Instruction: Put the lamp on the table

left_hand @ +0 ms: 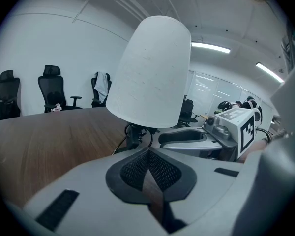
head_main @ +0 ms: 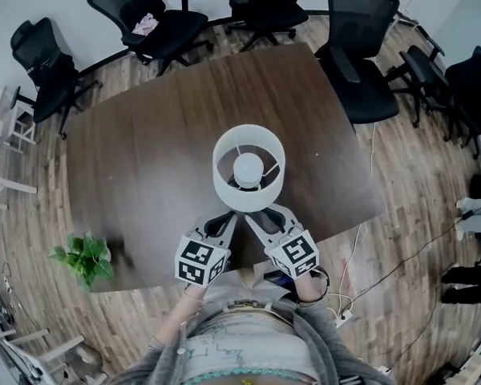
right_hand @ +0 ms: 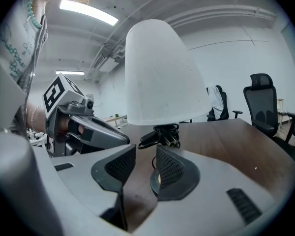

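Note:
A lamp with a white drum shade point(head_main: 223, 176) and a bulb inside stands upright on the dark wooden table point(head_main: 144, 159), near its front edge. Below the shade point(right_hand: 162, 77) hangs a bundled black cord point(right_hand: 163, 136). A dark round base point(right_hand: 154, 180) shows behind the right gripper's pad. My left gripper point(head_main: 229, 218) sits just left of the lamp's foot with its pads together and nothing between them point(left_hand: 147, 154). My right gripper point(head_main: 257, 216) is beside it, open point(right_hand: 145, 157), with a bare gap between its pads. The shade point(left_hand: 150, 73) towers over both grippers.
A small potted plant point(head_main: 84, 257) stands at the table's near-left corner. Black office chairs point(head_main: 361, 46) ring the far and right sides. Cables and a power strip point(head_main: 344, 316) lie on the wooden floor at the right.

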Tool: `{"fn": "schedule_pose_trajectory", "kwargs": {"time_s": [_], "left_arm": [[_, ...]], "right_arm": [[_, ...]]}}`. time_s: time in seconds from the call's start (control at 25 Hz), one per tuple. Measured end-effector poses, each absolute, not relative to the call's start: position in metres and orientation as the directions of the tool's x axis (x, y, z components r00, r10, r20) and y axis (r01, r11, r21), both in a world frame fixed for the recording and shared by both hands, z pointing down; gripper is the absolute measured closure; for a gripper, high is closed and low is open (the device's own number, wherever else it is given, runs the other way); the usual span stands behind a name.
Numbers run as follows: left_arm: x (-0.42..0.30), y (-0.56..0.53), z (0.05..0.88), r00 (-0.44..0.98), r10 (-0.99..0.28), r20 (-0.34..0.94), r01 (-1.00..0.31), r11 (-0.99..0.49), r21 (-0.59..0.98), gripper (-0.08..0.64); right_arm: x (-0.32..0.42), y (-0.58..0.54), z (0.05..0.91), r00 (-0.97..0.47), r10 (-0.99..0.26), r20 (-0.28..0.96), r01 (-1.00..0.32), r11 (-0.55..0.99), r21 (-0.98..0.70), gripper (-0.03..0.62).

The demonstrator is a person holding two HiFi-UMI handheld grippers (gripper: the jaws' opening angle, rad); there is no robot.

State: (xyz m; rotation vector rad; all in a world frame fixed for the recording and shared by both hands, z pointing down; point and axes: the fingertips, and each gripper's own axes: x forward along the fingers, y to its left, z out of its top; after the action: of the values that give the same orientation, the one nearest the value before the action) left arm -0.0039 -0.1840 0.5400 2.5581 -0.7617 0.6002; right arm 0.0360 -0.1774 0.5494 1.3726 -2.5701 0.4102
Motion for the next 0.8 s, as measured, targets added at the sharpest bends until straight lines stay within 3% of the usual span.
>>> {"fn": "schedule_pose_trajectory", "kwargs": {"time_s": [0.8], "left_arm": [[0.004,-0.185,0.532,0.769,-0.416,0.486,-0.579,-0.775,0.253,0.549]], "right_arm": [[0.048,-0.164,0.536,-0.539,-0.780,0.317,-0.839,0.533,-0.115,0.529]]}}
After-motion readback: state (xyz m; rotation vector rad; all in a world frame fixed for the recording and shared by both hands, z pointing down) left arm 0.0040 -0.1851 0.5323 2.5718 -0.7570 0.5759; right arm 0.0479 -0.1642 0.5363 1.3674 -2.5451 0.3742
